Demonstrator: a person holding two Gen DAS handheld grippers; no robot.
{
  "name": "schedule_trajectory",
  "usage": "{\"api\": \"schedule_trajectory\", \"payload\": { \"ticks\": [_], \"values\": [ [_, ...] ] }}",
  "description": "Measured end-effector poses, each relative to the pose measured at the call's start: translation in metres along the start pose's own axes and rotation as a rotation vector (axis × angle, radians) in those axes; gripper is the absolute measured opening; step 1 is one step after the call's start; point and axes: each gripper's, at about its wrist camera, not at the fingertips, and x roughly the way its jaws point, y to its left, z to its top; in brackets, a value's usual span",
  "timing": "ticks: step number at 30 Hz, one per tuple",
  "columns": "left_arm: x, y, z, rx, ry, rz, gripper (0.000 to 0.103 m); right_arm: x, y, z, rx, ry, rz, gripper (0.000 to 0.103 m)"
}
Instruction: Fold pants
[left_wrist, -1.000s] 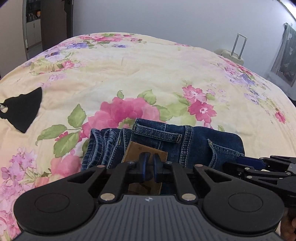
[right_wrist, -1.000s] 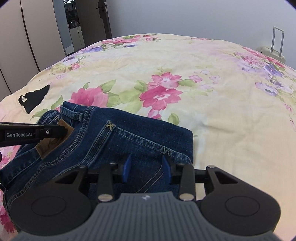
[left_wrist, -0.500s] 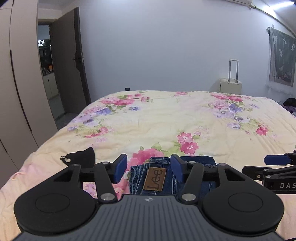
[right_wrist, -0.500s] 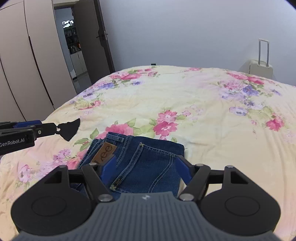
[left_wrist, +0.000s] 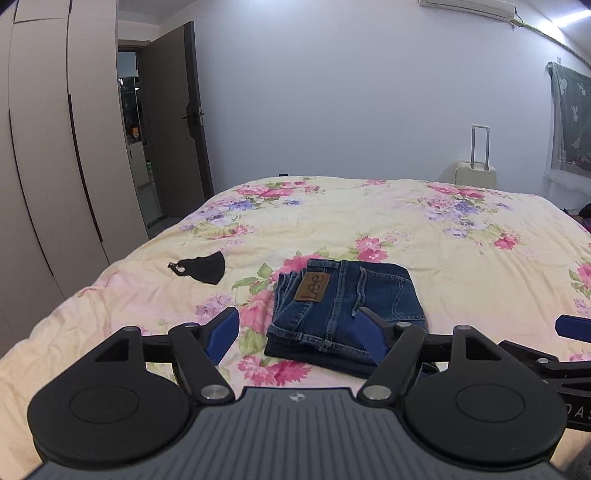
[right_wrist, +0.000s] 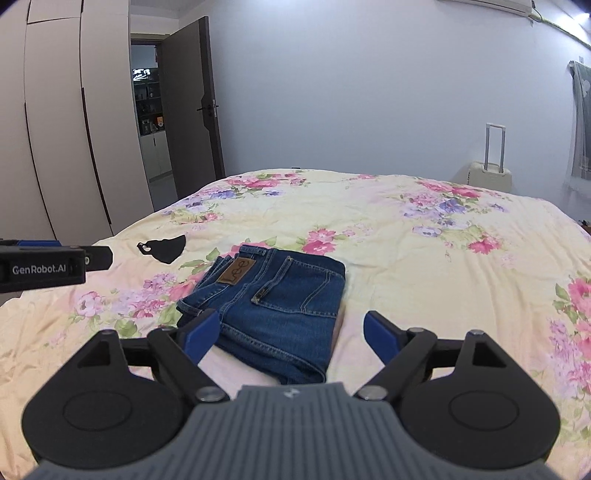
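One pair of jeans (left_wrist: 343, 306) lies folded into a compact stack on the bed (left_wrist: 461, 236), near its front edge, waistband to the left and one brown Lee patch (left_wrist: 312, 287) facing up. One black face mask (left_wrist: 202, 266) lies on the quilt to the left of the jeans, well apart from them. One pale suitcase (right_wrist: 490, 173) stands by the far wall, and one door (right_wrist: 195, 107) stands open beside the wardrobe (right_wrist: 55, 129).

Two hand-held grippers are in view. The left hand-held gripper (left_wrist: 299, 334) has its blue fingers (left_wrist: 221, 332) spread wide, holding nothing, above the bed and short of the jeans. The right hand-held gripper (right_wrist: 291, 334) is likewise spread wide and empty, with the near edge of the jeans showing between its fingers (right_wrist: 380, 338).

A second ago the left one was pinched shut at the waistband by the patch and the right one hung close over the denim, jaws narrow. Half a second ago both were partly open and lifting. Now both are fully open and drawn back and higher, so the whole stack and the room show.
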Motion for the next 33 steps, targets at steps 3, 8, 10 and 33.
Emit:
{"api": "schedule_trajectory", "payload": {
  "ticks": [3,8,10,33],
  "values": [
    [-0.006,-0.007,-0.017,-0.004,0.02,-0.026,0.084,-0.012,0.003,-0.018,0.005,0.011,-0.01,0.081],
    [-0.011,-0.019,-0.039,0.014,0.047,-0.049,0.084,-0.02,0.004,-0.044,0.017,0.046,-0.009,0.081],
    [-0.012,-0.023,-0.045,0.014,0.064,-0.054,0.084,-0.023,0.003,-0.05,0.021,0.048,-0.007,0.081],
    [-0.022,-0.025,-0.045,-0.002,0.068,-0.067,0.084,-0.032,0.001,-0.049,0.023,0.034,-0.001,0.081]
  ]
}}
